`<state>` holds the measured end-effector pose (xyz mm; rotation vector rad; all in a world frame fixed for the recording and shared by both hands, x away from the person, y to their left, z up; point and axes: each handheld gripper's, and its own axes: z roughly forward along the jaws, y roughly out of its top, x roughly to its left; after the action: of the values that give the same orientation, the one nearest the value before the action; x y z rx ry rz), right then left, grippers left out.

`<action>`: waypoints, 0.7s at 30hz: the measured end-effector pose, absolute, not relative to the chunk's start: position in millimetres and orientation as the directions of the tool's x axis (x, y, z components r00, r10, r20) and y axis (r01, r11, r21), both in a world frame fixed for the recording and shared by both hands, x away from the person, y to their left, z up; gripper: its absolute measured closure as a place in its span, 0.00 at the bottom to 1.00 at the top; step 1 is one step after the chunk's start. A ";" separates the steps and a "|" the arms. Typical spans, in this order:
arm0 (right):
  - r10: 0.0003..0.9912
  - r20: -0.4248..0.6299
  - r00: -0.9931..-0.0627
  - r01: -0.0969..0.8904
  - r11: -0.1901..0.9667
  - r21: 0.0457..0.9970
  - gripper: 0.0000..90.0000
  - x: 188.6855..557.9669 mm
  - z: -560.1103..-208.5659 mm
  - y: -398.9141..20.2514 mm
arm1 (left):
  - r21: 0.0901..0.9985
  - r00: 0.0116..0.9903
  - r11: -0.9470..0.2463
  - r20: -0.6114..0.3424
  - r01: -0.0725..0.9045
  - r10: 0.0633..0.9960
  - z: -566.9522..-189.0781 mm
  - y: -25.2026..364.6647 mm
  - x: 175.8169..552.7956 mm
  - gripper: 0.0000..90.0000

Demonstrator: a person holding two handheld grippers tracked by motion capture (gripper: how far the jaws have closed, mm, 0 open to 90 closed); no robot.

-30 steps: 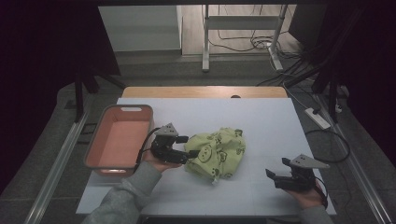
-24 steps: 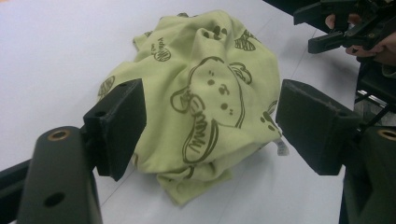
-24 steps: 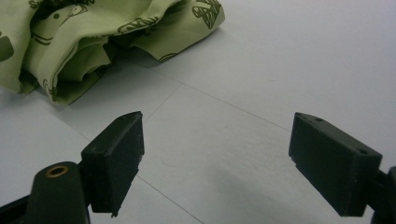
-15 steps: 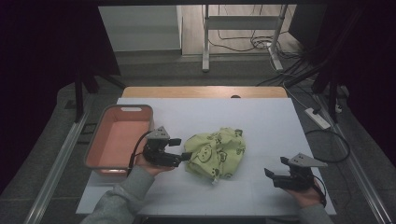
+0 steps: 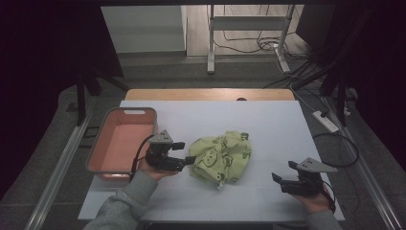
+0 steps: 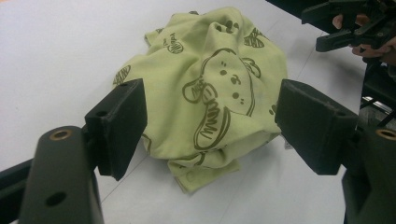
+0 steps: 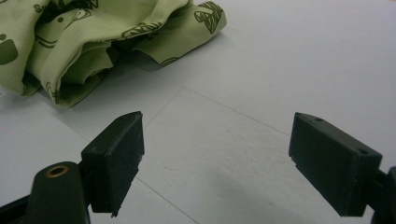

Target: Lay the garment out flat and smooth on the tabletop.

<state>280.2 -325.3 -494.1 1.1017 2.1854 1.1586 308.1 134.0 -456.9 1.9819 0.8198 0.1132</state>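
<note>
A crumpled light-green cloth point(image 5: 222, 155) printed with cartoon bears lies on the white table, near the middle. My left gripper point(image 5: 186, 153) sits low at the cloth's left edge and points at it. Its jaws stand wide apart and the pads press on nothing. In the left gripper view the cloth point(image 6: 210, 84) bulks up just ahead of the left gripper point(image 6: 210, 112). My right gripper point(image 5: 283, 171) rests near the front right of the table, open and apart from the cloth. In the right gripper view the right gripper point(image 7: 217, 144) has bare table between its jaws, with the cloth point(image 7: 79, 42) at upper left.
An orange-pink bin point(image 5: 127, 111) with a grey rim stands at the table's left edge, just behind my left hand. The white table top point(image 5: 268, 124) ends in a wooden strip at the back. Cables and a stand lie on the floor beyond.
My left gripper has drawn back a little to the left and toward the front, off the cloth's edge. The right gripper has stayed where it was.
</note>
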 end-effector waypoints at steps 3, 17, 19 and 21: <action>0.805 -0.008 -0.593 0.447 0.337 0.829 0.21 280.6 -493.8 -324.9 | 0.804 0.769 -0.321 -0.243 0.501 0.591 -457.5 134.1 308.7 0.28; 0.790 -0.039 -0.612 0.415 0.363 0.834 0.21 285.2 -485.8 -312.5 | 0.789 0.728 -0.319 -0.223 0.525 0.648 -458.9 131.0 322.0 0.33; 0.786 -0.043 -0.616 0.412 0.368 0.834 0.21 285.7 -486.4 -311.2 | 0.783 0.718 -0.315 -0.225 0.536 0.659 -458.9 129.1 327.1 0.34; 0.786 -0.043 -0.617 0.413 0.370 0.832 0.21 286.0 -486.5 -310.6 | 0.775 0.708 -0.314 -0.229 0.548 0.668 -460.5 126.1 333.2 0.35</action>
<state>286.0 -310.6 -486.5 1.0383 2.1995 1.1508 333.2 126.1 -460.5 1.9987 0.9313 0.1663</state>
